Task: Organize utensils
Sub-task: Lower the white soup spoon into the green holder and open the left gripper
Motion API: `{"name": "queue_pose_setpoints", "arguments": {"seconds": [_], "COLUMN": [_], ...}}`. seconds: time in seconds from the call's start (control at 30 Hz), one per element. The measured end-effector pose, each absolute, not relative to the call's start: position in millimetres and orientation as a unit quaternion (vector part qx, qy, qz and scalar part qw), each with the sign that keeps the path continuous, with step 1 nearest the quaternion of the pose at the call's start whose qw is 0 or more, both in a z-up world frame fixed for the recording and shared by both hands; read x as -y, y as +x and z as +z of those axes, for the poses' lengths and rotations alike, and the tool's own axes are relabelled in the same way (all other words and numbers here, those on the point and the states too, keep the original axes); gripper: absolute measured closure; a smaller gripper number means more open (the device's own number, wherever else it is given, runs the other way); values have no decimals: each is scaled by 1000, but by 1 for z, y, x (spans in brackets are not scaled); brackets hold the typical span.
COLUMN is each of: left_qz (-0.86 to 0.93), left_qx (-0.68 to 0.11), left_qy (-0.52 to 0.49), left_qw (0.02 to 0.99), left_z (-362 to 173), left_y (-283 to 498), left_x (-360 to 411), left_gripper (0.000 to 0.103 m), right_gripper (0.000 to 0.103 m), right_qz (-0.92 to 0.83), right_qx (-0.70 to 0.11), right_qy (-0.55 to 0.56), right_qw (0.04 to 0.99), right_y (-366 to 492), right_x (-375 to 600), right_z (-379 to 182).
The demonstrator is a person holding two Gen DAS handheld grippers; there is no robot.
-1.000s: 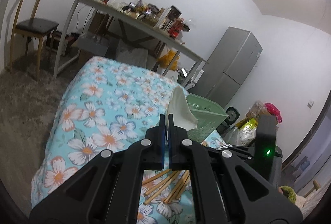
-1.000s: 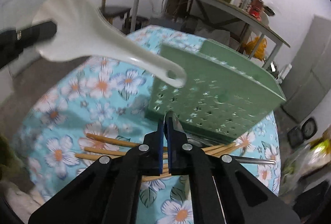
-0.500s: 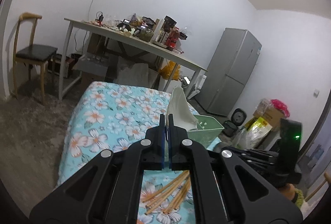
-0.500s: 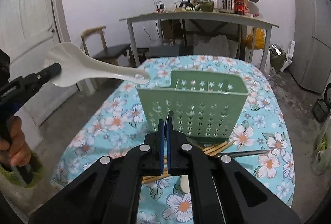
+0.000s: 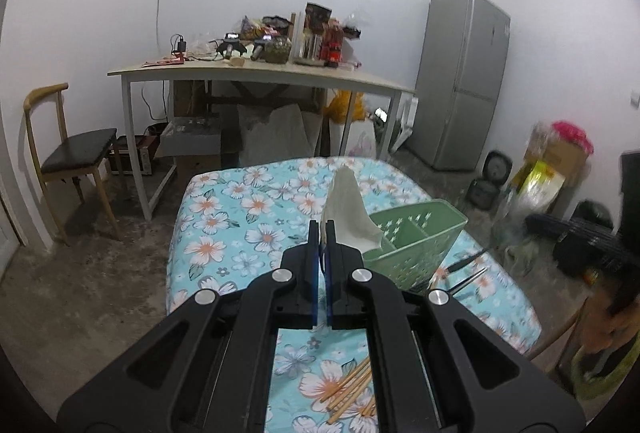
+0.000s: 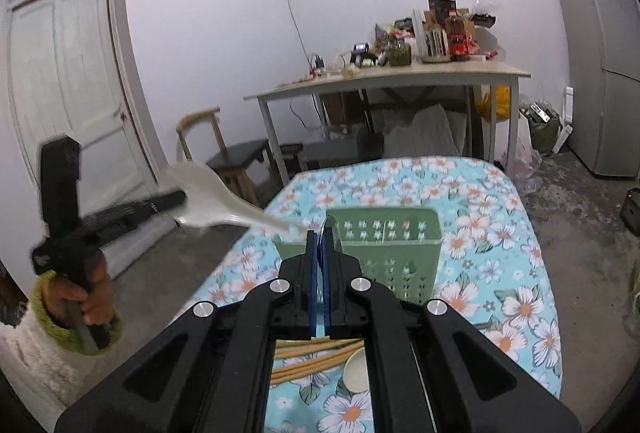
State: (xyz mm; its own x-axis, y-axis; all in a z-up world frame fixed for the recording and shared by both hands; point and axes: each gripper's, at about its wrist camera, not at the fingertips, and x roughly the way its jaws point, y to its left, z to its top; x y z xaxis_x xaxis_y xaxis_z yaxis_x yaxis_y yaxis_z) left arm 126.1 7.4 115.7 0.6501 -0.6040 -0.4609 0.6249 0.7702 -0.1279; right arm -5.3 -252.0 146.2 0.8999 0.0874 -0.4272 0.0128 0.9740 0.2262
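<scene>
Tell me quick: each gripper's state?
Left gripper: shut on the white plastic spoon.
Right gripper: shut on a thin grey metal utensil.

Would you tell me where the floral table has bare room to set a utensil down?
Bare cloth runs behind the green basket to the far edge and along its left. Crowded in front: chopsticks, a small spoon, and metal utensils front right.

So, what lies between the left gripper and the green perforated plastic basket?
The white plastic spoon the left gripper holds, handle toward the basket; right wrist view.
</scene>
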Motion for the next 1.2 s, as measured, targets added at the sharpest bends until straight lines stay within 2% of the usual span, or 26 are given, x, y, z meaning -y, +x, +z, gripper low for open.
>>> {"name": "queue_pose_setpoints", "arguments": {"seconds": [0.53, 1.03, 1.07, 1.1, 1.17, 1.2], "left_qz": [-318, -329, -331, -331, -331, -333], "left_qx": [-303, -330, -330, -332, -335, -335], "left_qy": [78, 49, 45, 43, 32, 27], "left_qw": [895, 883, 883, 882, 882, 881], "left_z": [99, 60, 58, 57, 54, 53], "left_y": [168, 201, 202, 203, 205, 205], "left_x": [42, 62, 62, 62, 60, 60], "left_gripper": [101, 100, 95, 85, 70, 69], "right_gripper": [101, 100, 100, 100, 99, 99], "right_qz": [54, 59, 51, 47, 40, 39], "right_qx": [-132, -204, -212, -218, -226, -228], "right_qy": [155, 165, 163, 161, 161, 161], "right_qw": [978, 963, 962, 961, 960, 959], "right_y": [4, 89, 93, 96, 100, 100], "right_x": [313, 328, 328, 328, 329, 329], "right_z": [200, 137, 131, 127, 121, 119]}}
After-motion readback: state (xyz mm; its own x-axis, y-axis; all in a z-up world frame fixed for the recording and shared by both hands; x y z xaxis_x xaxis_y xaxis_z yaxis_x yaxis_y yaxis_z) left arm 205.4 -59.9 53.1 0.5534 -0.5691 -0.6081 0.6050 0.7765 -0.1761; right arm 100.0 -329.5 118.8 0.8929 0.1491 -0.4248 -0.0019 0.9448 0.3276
